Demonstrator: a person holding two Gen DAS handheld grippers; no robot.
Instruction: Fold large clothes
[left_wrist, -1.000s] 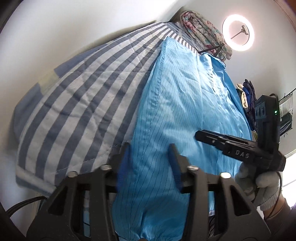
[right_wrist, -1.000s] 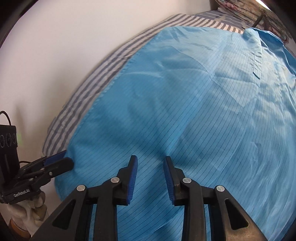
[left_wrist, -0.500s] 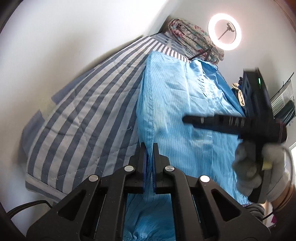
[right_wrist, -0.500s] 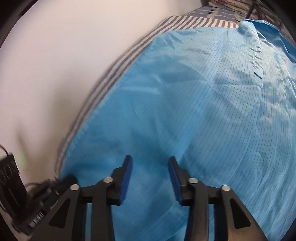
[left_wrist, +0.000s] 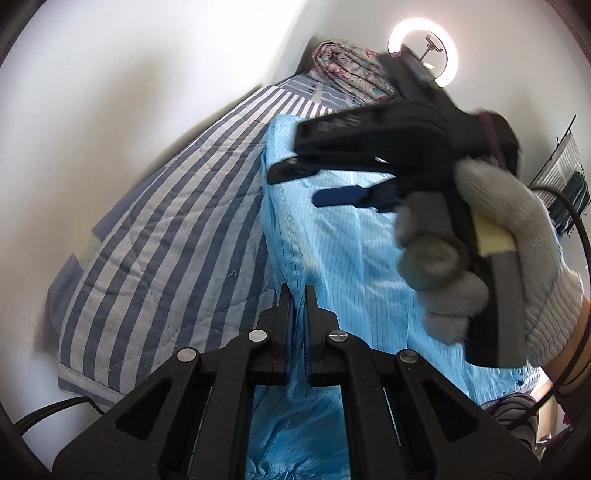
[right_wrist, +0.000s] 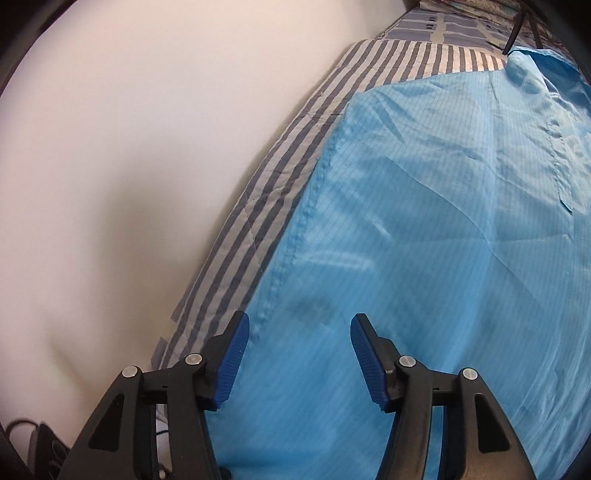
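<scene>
1 view shows gloved hand (left_wrist: 517, 236), perhaps ring light (left_wrist: 423, 51)

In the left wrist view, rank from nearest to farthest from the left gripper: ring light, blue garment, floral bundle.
1. Blue garment: pinched between the left gripper's fingers.
2. Floral bundle: at the bed's far end, upper centre.
3. Ring light: behind the bundle, upper right.
</scene>
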